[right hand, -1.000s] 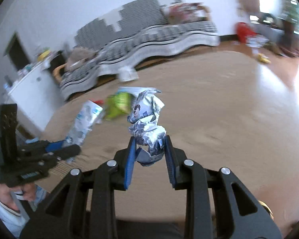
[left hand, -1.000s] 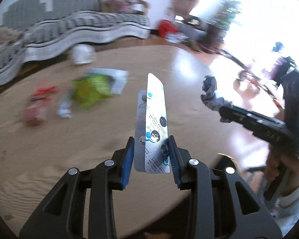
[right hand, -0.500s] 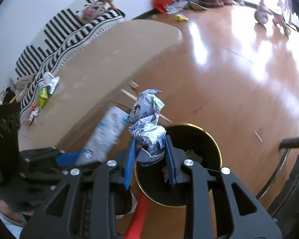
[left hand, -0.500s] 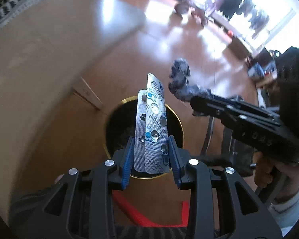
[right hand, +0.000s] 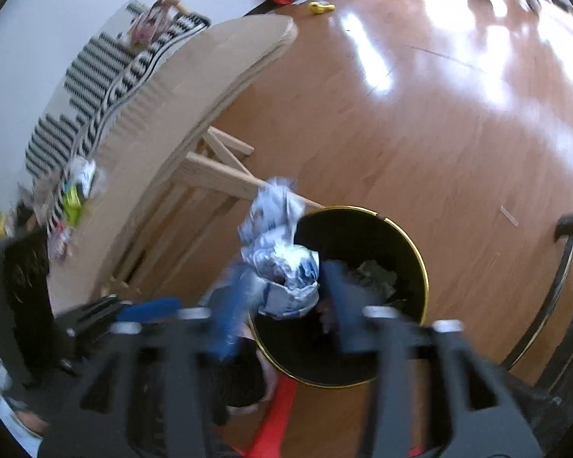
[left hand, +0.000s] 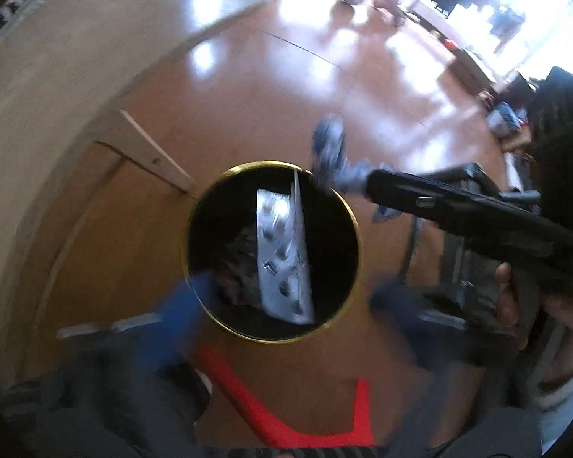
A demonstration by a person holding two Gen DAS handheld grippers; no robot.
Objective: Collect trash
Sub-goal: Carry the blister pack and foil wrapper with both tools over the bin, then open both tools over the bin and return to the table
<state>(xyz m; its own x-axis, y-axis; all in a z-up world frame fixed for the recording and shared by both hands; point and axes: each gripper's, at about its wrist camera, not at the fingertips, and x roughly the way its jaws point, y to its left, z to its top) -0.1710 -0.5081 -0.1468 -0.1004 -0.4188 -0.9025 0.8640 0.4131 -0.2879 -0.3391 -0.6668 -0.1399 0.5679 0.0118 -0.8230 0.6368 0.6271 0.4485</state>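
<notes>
The blister packs (left hand: 284, 255) are being seen over the bin (left hand: 353, 267), clear of the spread left gripper (left hand: 286, 301); the crumpled wrapper (right hand: 280, 263) is being seen between the parted right gripper (right hand: 286, 301) fingers; no print is legible.

Both views are bright, lit by daylight from the upper right, where the frame blows out to white. Broad glare patches lie on the wooden floor (left hand: 363, 76) — strongest at upper centre. Fisheye distortion bends the table edge (right hand: 217, 87) and darkens the corners. Motion blur smears the gripper fingers (right hand: 229, 313) along the bottom edge of each frame.
</notes>
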